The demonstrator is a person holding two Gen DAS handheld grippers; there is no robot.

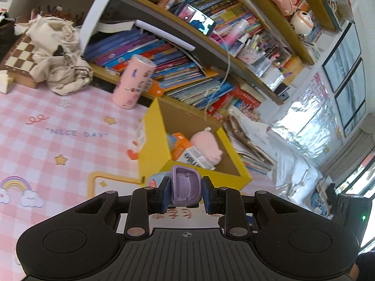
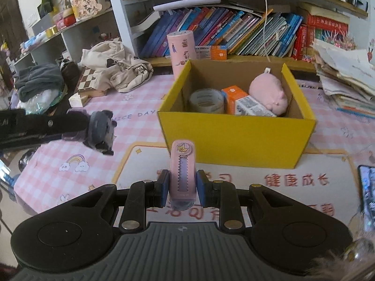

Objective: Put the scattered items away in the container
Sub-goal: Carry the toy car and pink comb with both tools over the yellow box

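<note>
**Both hands loaded, yellow box dead ahead**

Big picture first: the bench (image 2: pixel 70 175), dressed in a pink checked mat with a rainbow and "NICE DAY" printed on it, backs onto a bookshelf (image 2: pixel 234 32) crammed with leaning books. A cream cloth bag (image 2: pixel 117 70) slumps over a chessboard (image 2: pixel 88 82) at the far left, and a ragged paper stack (image 2: pixel 344 77) sits at the right.

Centre stage, the yellow cardboard box (image 2: pixel 234 138) stands open-topped on the mat. Inside it already: a pink plush pig (image 2: pixel 269 91) against the right wall, an orange carton (image 2: pixel 236 100) lying in the middle, and a roll of clear tape (image 2: pixel 206 100) at the left. Just behind the box's back-left corner stands a tall pink cylinder (image 2: pixel 181 51), upright on the mat.

Now the grippers! The right gripper (image 2: pixel 181 188) has its jaws narrowed onto a pink clip-like case with a crown sticker (image 2: pixel 182 168), pads pressing both sides, held upright just short of the box's front wall. The left gripper (image 1: pixel 186 192) has its jaws clamped on a small lilac plastic tub (image 1: pixel 186 187), with a pale blue piece showing beside it, close to the box's near corner. In the right wrist view that left gripper (image 2: pixel 100 131) comes in from the left edge, blurred.
</note>
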